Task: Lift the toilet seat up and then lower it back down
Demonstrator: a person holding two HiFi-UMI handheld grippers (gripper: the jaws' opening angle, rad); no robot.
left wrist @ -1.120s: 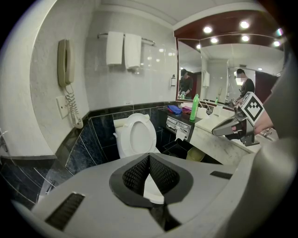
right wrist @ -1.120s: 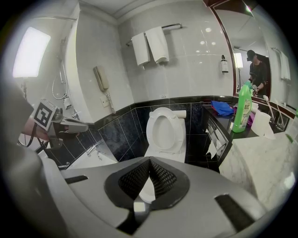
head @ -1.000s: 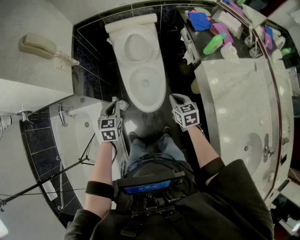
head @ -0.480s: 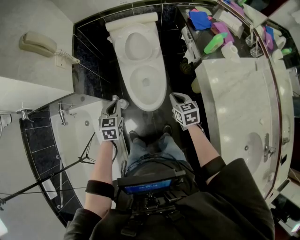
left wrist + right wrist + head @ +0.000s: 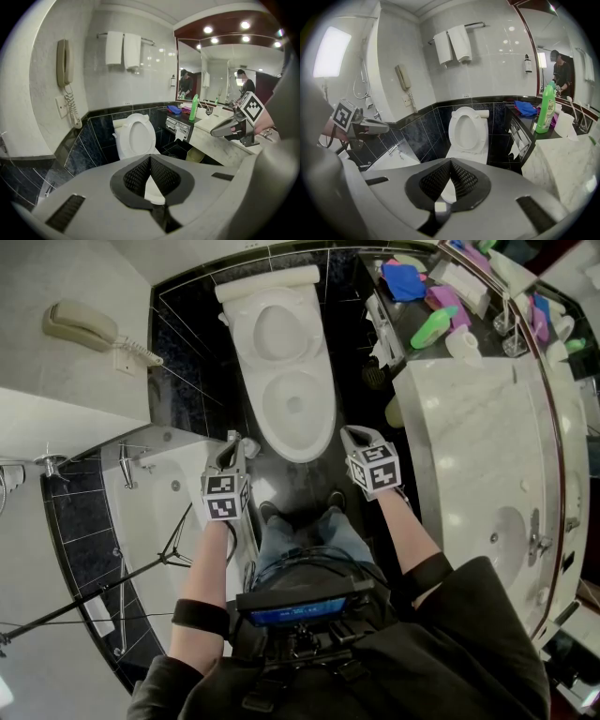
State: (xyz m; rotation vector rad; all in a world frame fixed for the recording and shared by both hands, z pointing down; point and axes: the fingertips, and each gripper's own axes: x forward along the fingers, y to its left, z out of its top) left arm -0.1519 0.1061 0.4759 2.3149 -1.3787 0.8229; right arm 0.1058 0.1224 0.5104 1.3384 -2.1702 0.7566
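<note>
Toilet seat [image 5: 452, 127] stands raised, upright against the cistern at the black-tiled back wall, with the bowl [image 5: 295, 418] uncovered below it. No gripper touches the seat.

Left gripper [image 5: 232, 439] hangs just off the front-left edge of the bowl. Its jaws are clenched tip to tip, with nothing between them. Right gripper [image 5: 349, 432] hangs off the front-right edge of the bowl, level with the left one. Its jaws also meet at the tips and grasp nothing. Both grippers point towards the toilet and are apart from it.

The person's shoes [image 5: 300, 507] stand on the black floor [image 5: 356, 399] just in front of the bowl, between the two grippers.

Wall telephone [image 5: 80, 326] is mounted on the wall left of the toilet. Two white towels [image 5: 123, 48] hang on a rail above the cistern. The marble vanity counter [image 5: 469, 427] runs along the right side. A green bottle [image 5: 429, 327] lies near the far edge of the dark shelf beyond it. The bathtub [image 5: 150, 512] lies at the left
</note>
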